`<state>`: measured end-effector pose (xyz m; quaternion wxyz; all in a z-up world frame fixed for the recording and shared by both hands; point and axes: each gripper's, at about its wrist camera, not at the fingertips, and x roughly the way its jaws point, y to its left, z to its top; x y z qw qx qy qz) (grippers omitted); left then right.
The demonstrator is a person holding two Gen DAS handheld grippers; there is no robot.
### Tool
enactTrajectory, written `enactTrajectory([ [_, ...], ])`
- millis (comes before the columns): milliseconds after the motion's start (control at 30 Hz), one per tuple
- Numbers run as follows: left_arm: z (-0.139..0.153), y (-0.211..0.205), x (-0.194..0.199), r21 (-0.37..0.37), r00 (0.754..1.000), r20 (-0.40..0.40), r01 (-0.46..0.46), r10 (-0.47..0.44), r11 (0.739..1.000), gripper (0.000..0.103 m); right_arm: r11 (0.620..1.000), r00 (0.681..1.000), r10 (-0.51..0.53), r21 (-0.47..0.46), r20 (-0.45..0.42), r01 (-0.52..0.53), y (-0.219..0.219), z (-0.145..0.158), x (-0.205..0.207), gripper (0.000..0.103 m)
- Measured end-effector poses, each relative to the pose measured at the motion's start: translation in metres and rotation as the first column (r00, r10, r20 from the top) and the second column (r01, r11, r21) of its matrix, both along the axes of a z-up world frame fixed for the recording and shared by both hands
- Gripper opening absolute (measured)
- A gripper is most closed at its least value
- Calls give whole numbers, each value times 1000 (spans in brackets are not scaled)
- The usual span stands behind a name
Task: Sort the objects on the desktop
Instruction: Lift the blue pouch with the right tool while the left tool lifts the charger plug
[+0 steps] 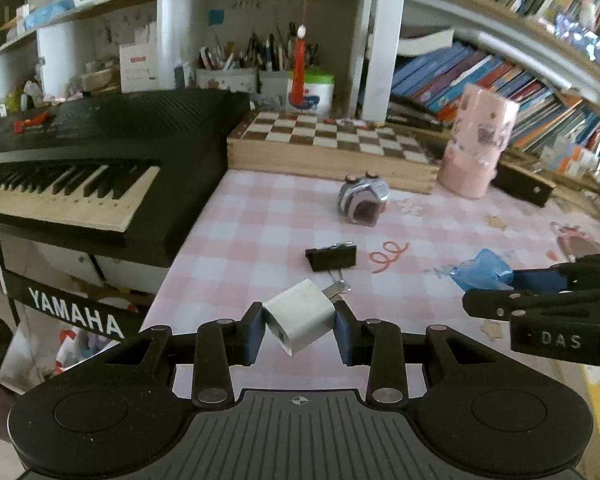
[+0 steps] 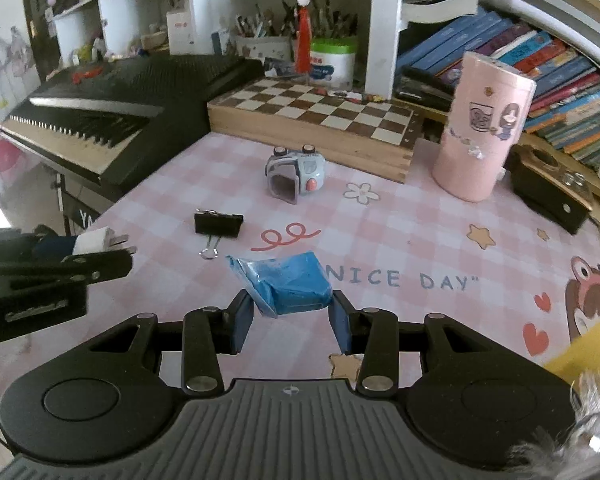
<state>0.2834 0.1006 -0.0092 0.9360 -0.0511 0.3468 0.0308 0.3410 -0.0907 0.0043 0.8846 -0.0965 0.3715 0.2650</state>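
Grippers both loaded: left gripper [image 1: 300, 330] clamped on white charger [image 1: 300, 320], right gripper [image 2: 292, 316] clamped on blue packet [image 2: 288, 284], both lifted near binder clip [image 2: 219, 223], above worktop [image 2: 400, 220].

Soft daylight, fisheye-warped, slightly blurred edges

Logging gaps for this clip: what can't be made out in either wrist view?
- White charger in the left gripper: its underside, hidden by its own body.
- Blue packet in the right gripper: contents, wrapper unreadable.
- Binder clip: one wire handle, behind its body.
- Any sorting container: out of frame.
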Motion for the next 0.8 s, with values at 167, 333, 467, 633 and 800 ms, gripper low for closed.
enactTrajectory([
  [167, 21, 3, -31, -36, 999, 41, 28, -27, 999, 35, 1000, 1000, -18, 21, 1, 18, -8, 12, -27, 39],
  [333, 38, 4, -61, -46, 995, 75, 75, -71, 996, 35, 997, 999, -46, 54, -13, 47, -19, 24, -58, 38],
  [467, 41, 5, -81, -49, 993, 77, 98, -94, 994, 35, 995, 997, -69, 66, -18, 70, -26, 31, -86, 38],
  [633, 40, 9, -106, -65, 990, 71, 123, -118, 990, 35, 992, 995, -102, 74, -19, 103, -28, 33, -120, 38],
  [800, 41, 14, -136, -65, 987, 74, 150, -146, 986, 35, 988, 991, -129, 75, -46, 132, -28, 30, -155, 38],
])
